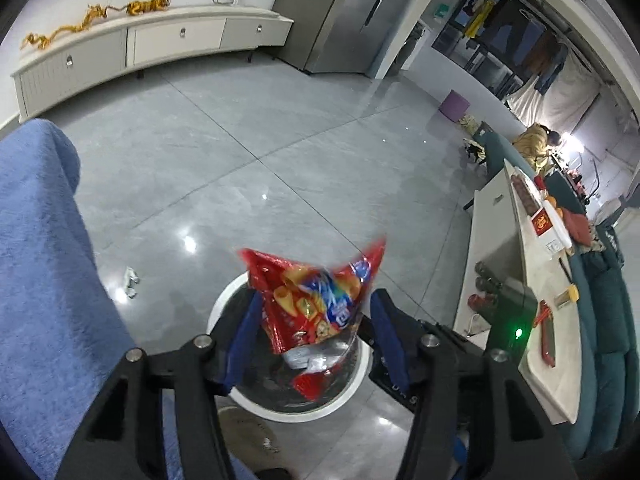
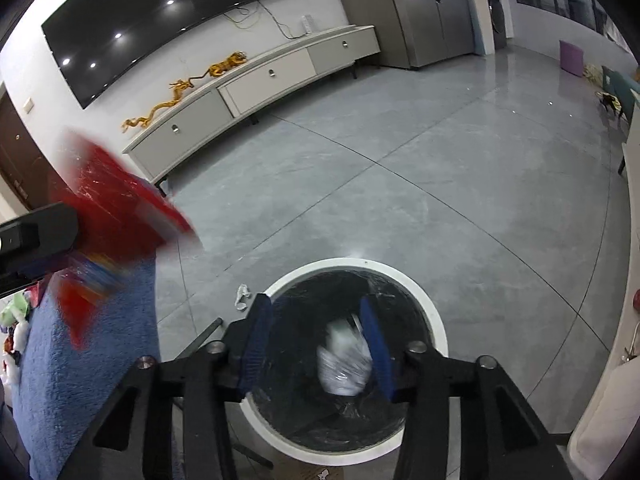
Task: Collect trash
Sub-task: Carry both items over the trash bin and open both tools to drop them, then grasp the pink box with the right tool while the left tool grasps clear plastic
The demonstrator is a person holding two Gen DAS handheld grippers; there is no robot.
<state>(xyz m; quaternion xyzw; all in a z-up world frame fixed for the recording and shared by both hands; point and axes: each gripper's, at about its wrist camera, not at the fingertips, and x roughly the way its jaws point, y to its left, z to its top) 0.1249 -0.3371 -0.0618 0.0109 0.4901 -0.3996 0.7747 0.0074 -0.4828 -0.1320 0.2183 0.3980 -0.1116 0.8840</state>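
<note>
A round trash bin with a white rim point(image 1: 224, 304) and a black liner stands on the grey floor right under both grippers. My left gripper point(image 1: 318, 298) is open, and a red snack bag point(image 1: 312, 288) hangs blurred between its blue pads above the bin mouth. Inside the bin lie white wrappers point(image 1: 308, 360) and a red scrap point(image 1: 310, 386). My right gripper point(image 2: 315, 301) is open over the bin rim point(image 2: 420, 292). A blurred white crumpled wad point(image 2: 344, 364) sits loose between its pads, close to the right one. The red bag point(image 2: 116, 208) shows blurred at the left.
A blue fuzzy cover point(image 1: 40, 260) drapes something to the left of the bin. A small white scrap point(image 2: 242, 298) lies on the floor beside the bin. A white low table point(image 1: 552, 320) and teal sofa point(image 1: 608, 320) stand right. A long white cabinet point(image 1: 160, 40) lines the far wall.
</note>
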